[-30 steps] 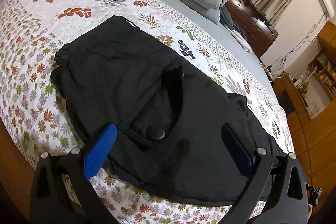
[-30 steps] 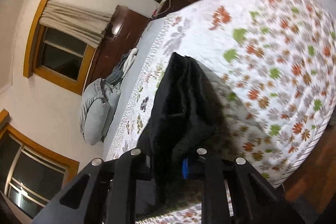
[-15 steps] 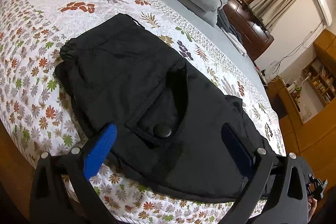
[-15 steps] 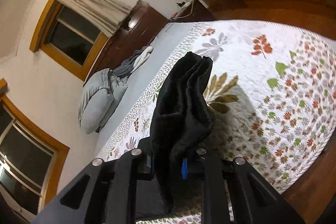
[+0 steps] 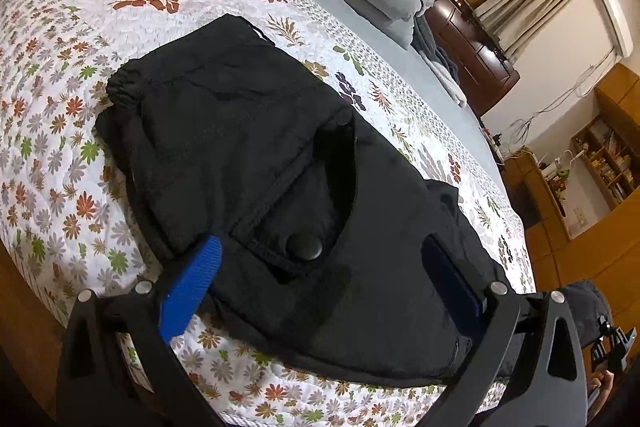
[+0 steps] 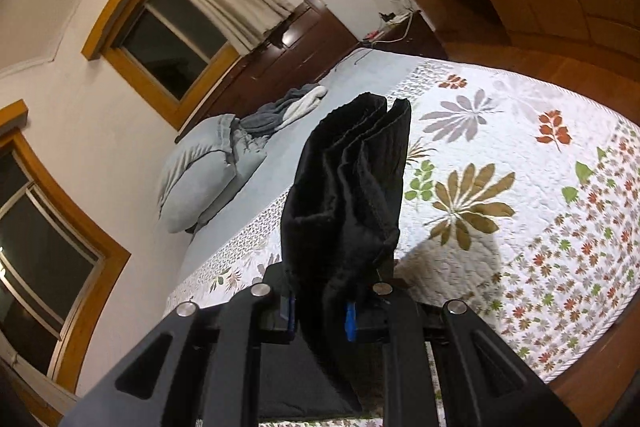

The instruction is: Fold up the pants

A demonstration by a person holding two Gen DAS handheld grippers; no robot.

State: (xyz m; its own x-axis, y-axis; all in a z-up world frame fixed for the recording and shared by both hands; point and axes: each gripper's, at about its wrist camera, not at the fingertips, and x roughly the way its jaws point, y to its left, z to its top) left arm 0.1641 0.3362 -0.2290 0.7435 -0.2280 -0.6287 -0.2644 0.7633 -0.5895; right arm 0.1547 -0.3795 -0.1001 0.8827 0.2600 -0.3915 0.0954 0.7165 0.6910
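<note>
Right gripper [image 6: 320, 311] fingers clamp the pants [image 5: 256, 187] leg ends, raised above the bed [image 5: 60, 155]; waist lies toward its far edge. Left gripper [image 5: 320, 267] fingers wide, over the pocket.

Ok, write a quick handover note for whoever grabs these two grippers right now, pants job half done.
Right gripper: jaws shut on a bunched end of the black fabric pants, raised off the floral quilted bedspread.
Left gripper: jaws open, over the snap-button pocket, gripping nothing.
Done: pants lie partly folded on the bed.
Left: probably lay the lifted end over the rest, then smooth.
</note>
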